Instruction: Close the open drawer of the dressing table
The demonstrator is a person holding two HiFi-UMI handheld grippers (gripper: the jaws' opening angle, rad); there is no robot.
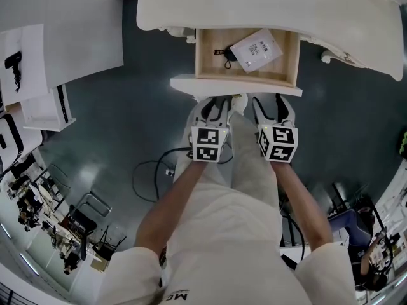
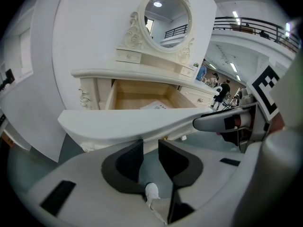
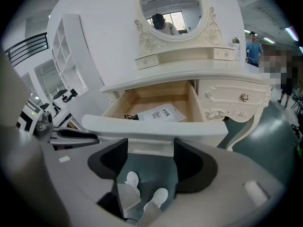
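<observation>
1. Standing pulled well out from under the worktop (image 1: 267, 5) of the dressing table (image 3: 236, 96), the drawer (image 1: 199, 53) is seen open, with its white front (image 1: 235, 86) turned toward the person.
2. Inside the pale wooden drawer a white printed packet (image 1: 255, 49) is laid flat. A small black item (image 1: 226, 54) is placed just beside it, on its left in the head view.
3. The left claw (image 1: 213, 103) is held close under the drawer front, a little left of the middle. Its jaws are parted by a narrow gap and nothing is gripped. Only the floor (image 2: 149, 167) and a white shoe (image 2: 152, 191) are seen through the gap.
4. The right claw (image 1: 270, 101) is held just beside the left one, toward the right half of the front. Its jaws are spread wider. The lower lip of the front is framed between the jaw tips in the right gripper view, but the pads are not pressed on it.
5. Whether either claw touches the front cannot be told.
6. Both claws are pointed forward and down, and each is carried on a bare forearm.
7. An oval mirror (image 3: 171, 11) in a carved frame is mounted above the worktop.
8. A black cable (image 1: 152, 170) is looped on the dark floor to the left of the person's legs.
</observation>
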